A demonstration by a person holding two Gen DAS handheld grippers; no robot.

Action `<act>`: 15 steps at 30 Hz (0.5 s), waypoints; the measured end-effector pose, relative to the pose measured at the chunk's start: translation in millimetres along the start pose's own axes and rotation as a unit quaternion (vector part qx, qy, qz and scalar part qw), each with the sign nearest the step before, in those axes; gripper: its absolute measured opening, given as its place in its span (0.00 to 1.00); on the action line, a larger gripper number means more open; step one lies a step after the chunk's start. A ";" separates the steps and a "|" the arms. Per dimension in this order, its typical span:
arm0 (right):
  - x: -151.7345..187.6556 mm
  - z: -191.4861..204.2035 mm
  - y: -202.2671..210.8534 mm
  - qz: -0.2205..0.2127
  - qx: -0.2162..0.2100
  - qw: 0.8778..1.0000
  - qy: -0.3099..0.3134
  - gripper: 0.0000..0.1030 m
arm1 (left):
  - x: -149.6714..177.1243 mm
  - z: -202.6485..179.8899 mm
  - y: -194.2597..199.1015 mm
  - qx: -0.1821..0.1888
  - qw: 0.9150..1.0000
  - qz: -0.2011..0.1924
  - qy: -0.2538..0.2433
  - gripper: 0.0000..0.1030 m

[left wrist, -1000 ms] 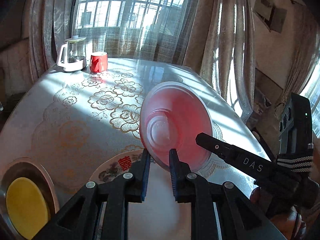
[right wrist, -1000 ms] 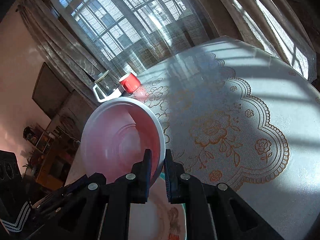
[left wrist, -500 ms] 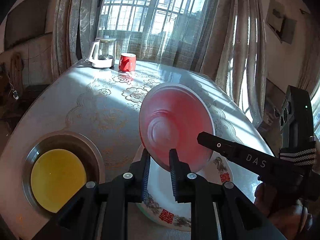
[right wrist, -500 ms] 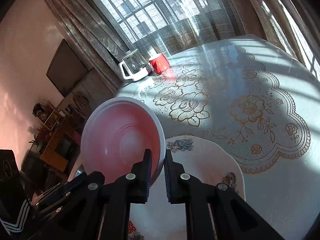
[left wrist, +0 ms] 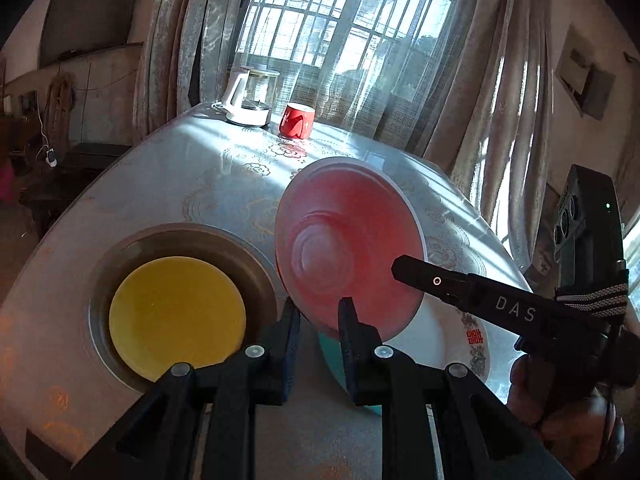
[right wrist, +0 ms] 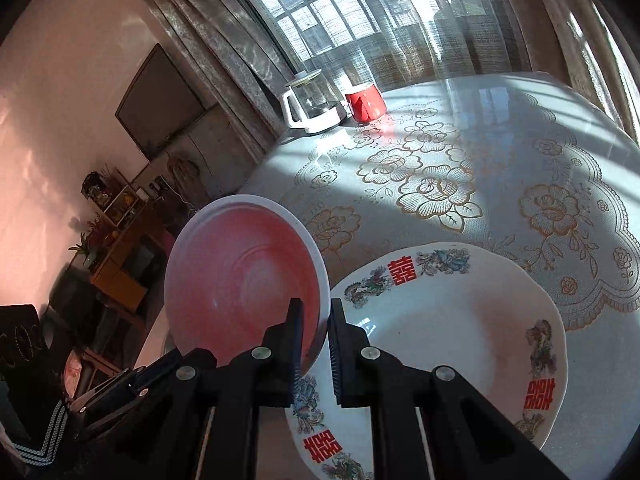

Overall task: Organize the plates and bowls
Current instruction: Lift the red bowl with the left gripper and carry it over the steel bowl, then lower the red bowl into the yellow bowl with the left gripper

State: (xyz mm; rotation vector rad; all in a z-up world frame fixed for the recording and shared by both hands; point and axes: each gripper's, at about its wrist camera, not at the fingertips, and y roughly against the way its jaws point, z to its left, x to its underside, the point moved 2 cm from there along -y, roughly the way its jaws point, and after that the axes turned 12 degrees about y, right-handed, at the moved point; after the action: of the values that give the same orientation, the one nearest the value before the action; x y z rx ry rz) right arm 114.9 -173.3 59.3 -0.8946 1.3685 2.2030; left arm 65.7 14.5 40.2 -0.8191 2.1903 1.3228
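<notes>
I hold the pink bowl (left wrist: 348, 256) tilted in the air above the white plate (right wrist: 460, 320), left tongs (left wrist: 319, 312) and right tongs (right wrist: 316, 320) each clamped on its rim, so two opposite grips keep it steady beside the yellow plate (left wrist: 176, 312).

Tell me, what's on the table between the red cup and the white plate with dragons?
Nothing: only flowered tablecloth lies between the red cup and the white plate, seen in the right wrist view.
</notes>
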 end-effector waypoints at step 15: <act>-3.9 72.5 -52.5 0.049 -0.073 0.995 0.047 0.11 | -14.7 80.0 39.9 -0.024 0.996 -0.028 0.079 0.18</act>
State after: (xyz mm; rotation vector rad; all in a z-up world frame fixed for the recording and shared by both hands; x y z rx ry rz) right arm 128.1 -85.0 51.2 -1.0154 1.3332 2.3893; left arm 54.7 104.4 39.6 -1.0269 2.2442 1.3299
